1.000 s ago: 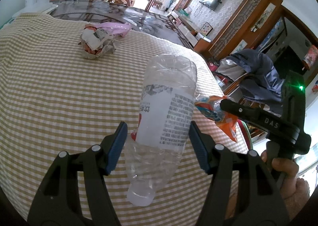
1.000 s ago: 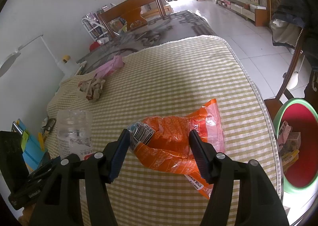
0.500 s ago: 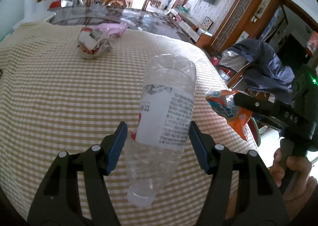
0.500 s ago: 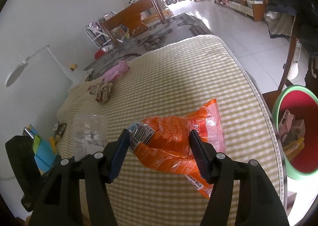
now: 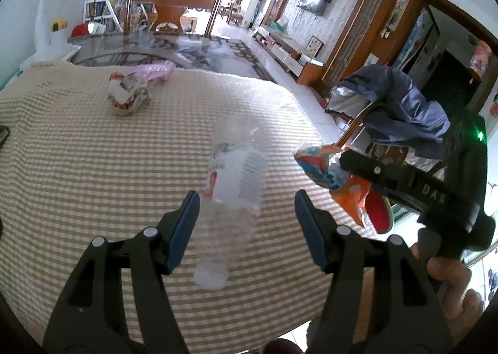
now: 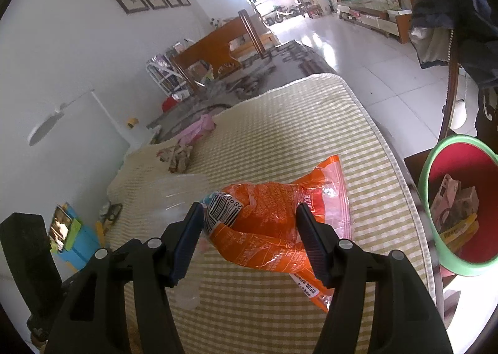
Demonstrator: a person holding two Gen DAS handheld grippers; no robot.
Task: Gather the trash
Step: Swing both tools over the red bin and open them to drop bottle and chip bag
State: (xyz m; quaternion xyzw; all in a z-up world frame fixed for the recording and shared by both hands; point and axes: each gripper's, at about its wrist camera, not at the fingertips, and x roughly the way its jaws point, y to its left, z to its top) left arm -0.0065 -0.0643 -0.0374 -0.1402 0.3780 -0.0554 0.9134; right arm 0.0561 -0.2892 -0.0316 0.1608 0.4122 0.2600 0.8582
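Note:
A clear plastic bottle [image 5: 236, 173] with a white label sits neck-down between the blue pads of my left gripper [image 5: 247, 223], lifted over the checked tablecloth [image 5: 77, 167]; it looks blurred and ghostly. My right gripper [image 6: 249, 229] is shut on a crumpled orange snack bag [image 6: 267, 223], also above the table. In the left wrist view that right gripper [image 5: 339, 164] shows from the side with the bag [image 5: 330, 173] in it, just right of the bottle. A green-rimmed bin [image 6: 457, 204] with a red inside stands off the table's right edge, with trash in it.
A crumpled paper wad [image 5: 126, 95] and a pink plastic bag [image 5: 158, 72] lie at the far side of the table. A chair draped with a blue-grey jacket [image 5: 401, 105] stands by the bin. Coloured boxes [image 6: 74, 235] sit left of the table.
Both grippers have risen and drifted toward the table's right edge with bottle and bag still held. The bin looms larger in the right wrist view. The bottle now looks blurred.

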